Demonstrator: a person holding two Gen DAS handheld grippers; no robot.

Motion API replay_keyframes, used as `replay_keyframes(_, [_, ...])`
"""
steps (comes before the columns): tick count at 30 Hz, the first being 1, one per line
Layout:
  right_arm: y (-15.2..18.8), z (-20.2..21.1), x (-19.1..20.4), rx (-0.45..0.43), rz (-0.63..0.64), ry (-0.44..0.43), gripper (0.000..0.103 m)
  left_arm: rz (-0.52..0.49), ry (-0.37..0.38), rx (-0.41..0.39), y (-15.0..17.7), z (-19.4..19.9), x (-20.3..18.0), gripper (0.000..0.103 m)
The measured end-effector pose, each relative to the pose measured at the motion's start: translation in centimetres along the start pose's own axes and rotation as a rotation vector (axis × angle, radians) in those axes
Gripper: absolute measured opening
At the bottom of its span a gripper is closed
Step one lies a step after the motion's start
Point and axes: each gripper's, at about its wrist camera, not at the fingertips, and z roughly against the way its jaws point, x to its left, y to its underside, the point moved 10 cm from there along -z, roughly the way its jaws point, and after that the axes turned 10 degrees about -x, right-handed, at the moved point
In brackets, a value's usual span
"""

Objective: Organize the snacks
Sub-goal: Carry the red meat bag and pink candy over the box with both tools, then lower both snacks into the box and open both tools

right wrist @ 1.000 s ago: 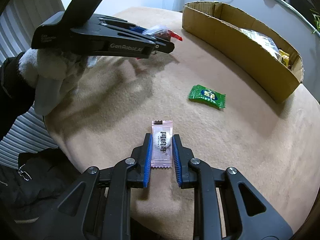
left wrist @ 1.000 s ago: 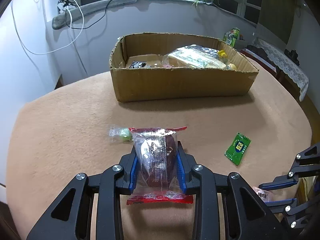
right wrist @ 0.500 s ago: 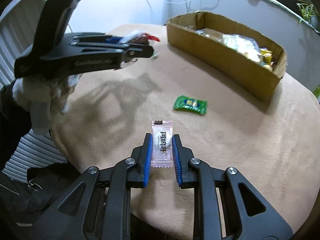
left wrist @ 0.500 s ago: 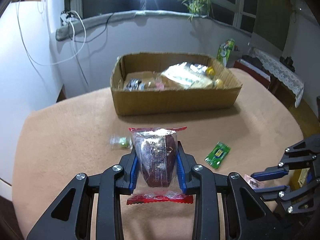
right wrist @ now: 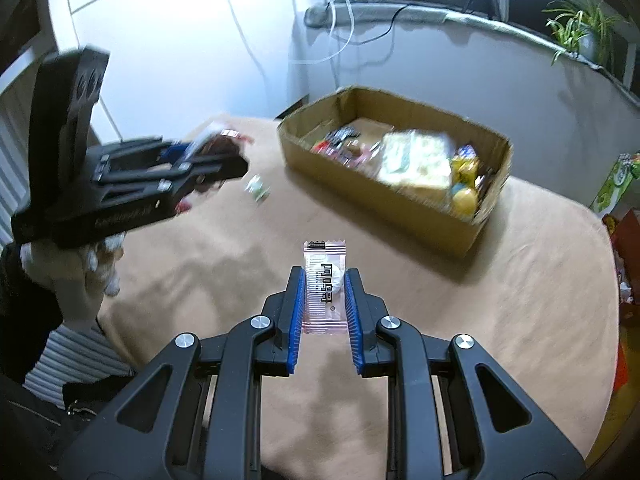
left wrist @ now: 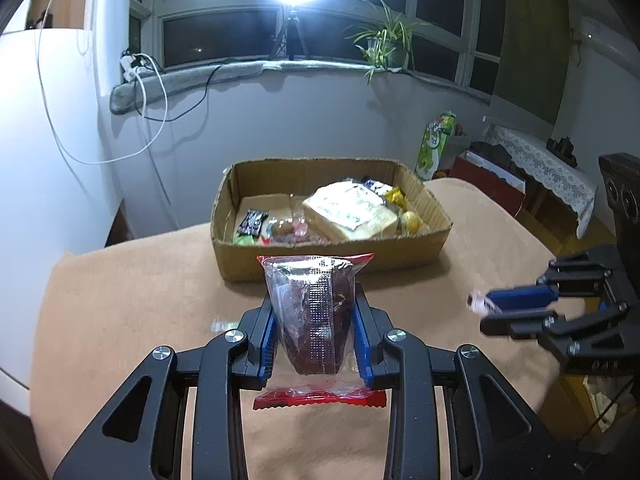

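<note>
My left gripper (left wrist: 316,300) is shut on a clear packet with red ends (left wrist: 314,316) holding a dark snack, raised above the table short of the cardboard box (left wrist: 332,256). My right gripper (right wrist: 324,280) is shut on a small pink-white candy packet (right wrist: 325,288), also lifted above the table. The box (right wrist: 384,204) holds several snacks, among them a large pale bread pack (left wrist: 348,212). The right gripper shows in the left wrist view (left wrist: 486,310); the left gripper shows in the right wrist view (right wrist: 224,160).
A small green-white candy (right wrist: 258,189) lies on the tan tablecloth (right wrist: 540,280) near the box's left end. A bright lamp and a plant stand on the window ledge behind. White wall and cables lie at left.
Both grippers have risen from the table with their packets and tilted up toward the box. The green candy packet has dropped out of view.
</note>
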Motion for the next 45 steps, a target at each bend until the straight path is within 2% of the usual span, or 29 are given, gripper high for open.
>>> replay_keyframes(11, [-5.5,-1.0,-4.3,-0.072,-0.018,0.059,0.02,0.02,0.003,-0.028,-2.5,-1.3,0.4,0.03])
replay_keyframes(22, [-8.6,-4.3,-7.4,-0.06,-0.019,0.107,0.02,0.062,-0.013,-0.024,-4.8,-4.3,2.6,0.03])
replay_keyframes(45, [-8.7,-11.3,-12.4,0.045,-0.116,0.113,0.021,0.086,-0.052,0.066,-5.4,-11.9,4.6,0.03])
